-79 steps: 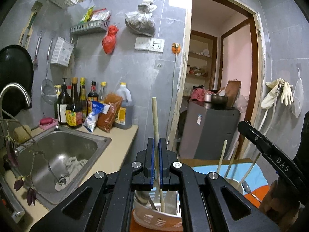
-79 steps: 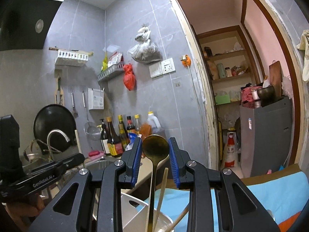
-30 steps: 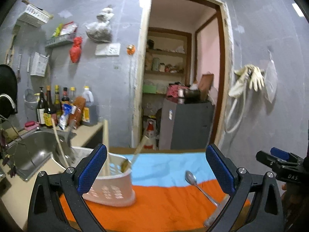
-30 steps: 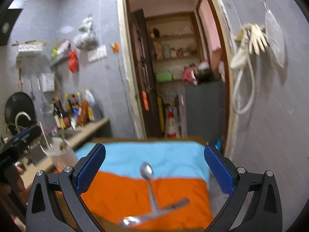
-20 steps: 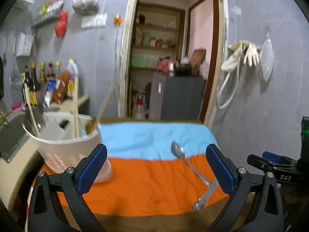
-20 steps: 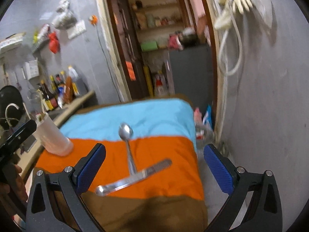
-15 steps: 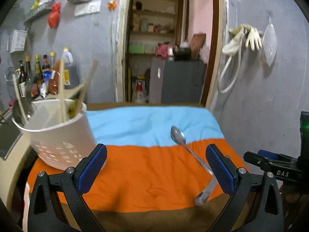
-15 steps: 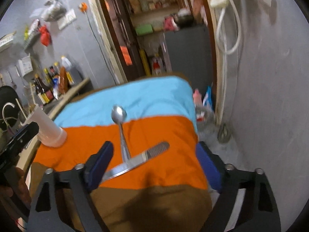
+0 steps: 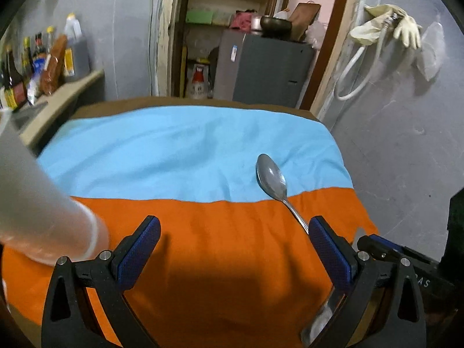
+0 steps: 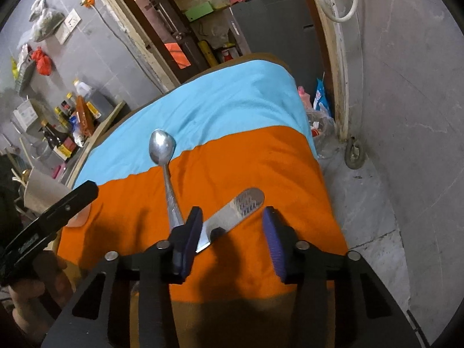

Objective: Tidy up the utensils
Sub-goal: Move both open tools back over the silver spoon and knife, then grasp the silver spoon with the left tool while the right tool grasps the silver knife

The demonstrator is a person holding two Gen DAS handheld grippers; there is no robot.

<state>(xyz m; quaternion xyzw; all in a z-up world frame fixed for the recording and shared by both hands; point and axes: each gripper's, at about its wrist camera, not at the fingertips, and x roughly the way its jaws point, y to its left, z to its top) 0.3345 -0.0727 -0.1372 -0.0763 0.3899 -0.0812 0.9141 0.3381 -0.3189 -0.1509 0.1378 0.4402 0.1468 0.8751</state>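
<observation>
Right gripper [image 10: 232, 229] jaws closing around knife [image 10: 232, 214], not clenched yet; only my right view shows it. Left gripper [image 9: 232, 246] released, spoon [image 9: 272, 179] at 1 o'clock.

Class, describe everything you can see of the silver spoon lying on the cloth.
The spoon looks like shiny metal, with an oval bowl facing up and a slim handle that widens and carries a pattern toward its end. It lies flat on the cloth, bowl on the blue part, handle on the orange. Its handle end meets the knife there; which one lies on top cannot be told. Neither gripper holds it.
</observation>
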